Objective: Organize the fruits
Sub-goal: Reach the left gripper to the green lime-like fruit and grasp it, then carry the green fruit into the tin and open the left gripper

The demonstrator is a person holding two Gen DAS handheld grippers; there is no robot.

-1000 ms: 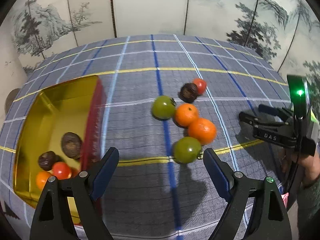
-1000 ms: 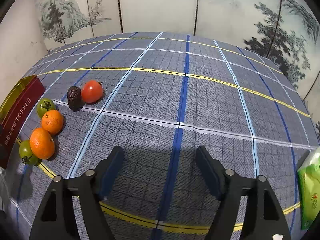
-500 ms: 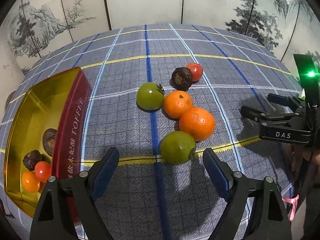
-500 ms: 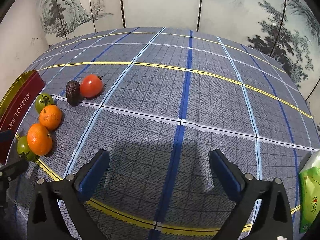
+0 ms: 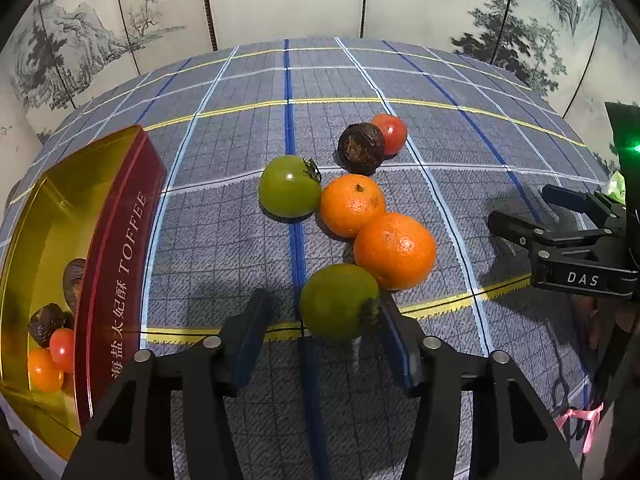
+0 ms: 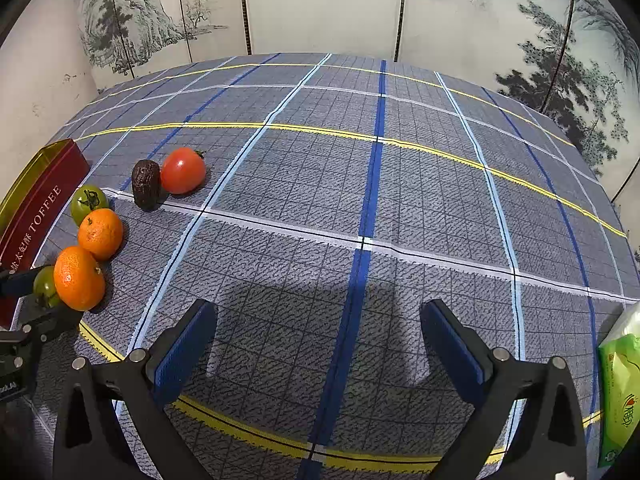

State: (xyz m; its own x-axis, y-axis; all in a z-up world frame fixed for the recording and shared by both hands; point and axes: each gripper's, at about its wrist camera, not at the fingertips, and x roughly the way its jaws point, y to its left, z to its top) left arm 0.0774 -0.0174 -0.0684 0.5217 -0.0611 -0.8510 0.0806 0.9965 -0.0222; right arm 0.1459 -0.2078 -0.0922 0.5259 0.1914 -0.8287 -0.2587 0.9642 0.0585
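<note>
1. The table [image 6: 400, 200] wears a woven cloth, matt and coarse-grained, with stitched-looking stripes.
2. The toffee tin [image 5: 120, 240] looks like metal: mirror-bright gold inside, satin red outside.
3. The green tomatoes [image 5: 289, 191] are smooth and glossy, as is the red tomato [image 6: 183, 170].
4. The oranges [image 5: 394, 250] have dimpled, faintly shiny peel.
5. The dark fruit [image 5: 361, 148] is wrinkled and dull.
6. The left gripper [image 5: 320, 332] is matt black plastic with ribbed blue pads [image 5: 248, 332] and bare metal rivets.
7. The green packet [image 6: 620, 396] at the table's right edge is shiny film.
</note>
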